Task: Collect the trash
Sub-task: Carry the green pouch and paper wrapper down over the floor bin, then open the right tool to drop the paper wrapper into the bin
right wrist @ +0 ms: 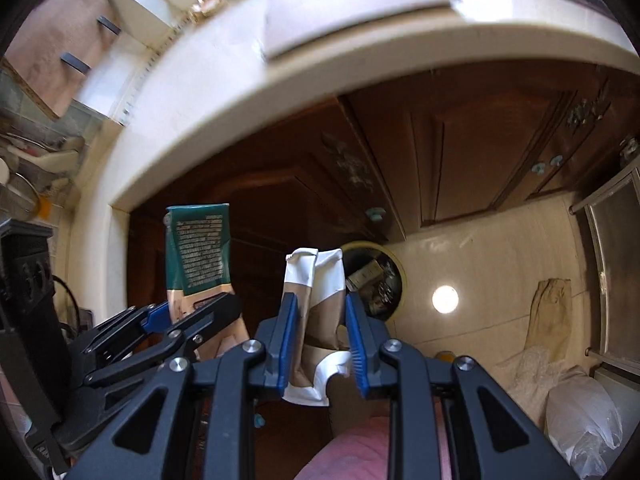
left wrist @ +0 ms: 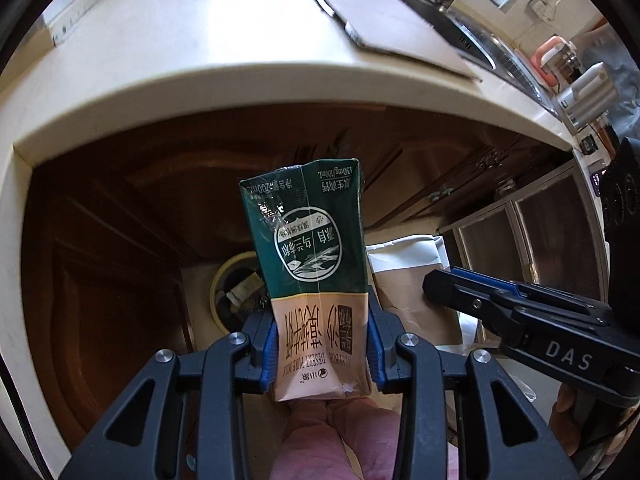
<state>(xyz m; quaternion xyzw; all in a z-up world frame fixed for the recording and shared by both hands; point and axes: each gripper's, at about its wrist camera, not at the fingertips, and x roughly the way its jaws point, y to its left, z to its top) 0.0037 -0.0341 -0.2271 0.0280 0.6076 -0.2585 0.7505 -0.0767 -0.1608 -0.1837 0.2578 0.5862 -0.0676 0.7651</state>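
Above the round trash bin [right wrist: 378,276] on the floor, left gripper [left wrist: 322,354] fingers clamp a milk carton [left wrist: 310,256], right gripper [right wrist: 320,344] fingers pinch a crumpled paper bag [right wrist: 316,292]; dropping both remains.

Green-and-tan milk carton [left wrist: 310,264], crumpled paper bag [right wrist: 316,312]

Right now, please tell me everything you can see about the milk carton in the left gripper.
The milk carton is a small paperboard box, dark green on one part and beige on the other, with Chinese print and "Desert Pure Milk". It looks dented and empty. The left gripper clamps its beige end between blue-padded fingers; the green end points away, toward the round trash bin on the floor.
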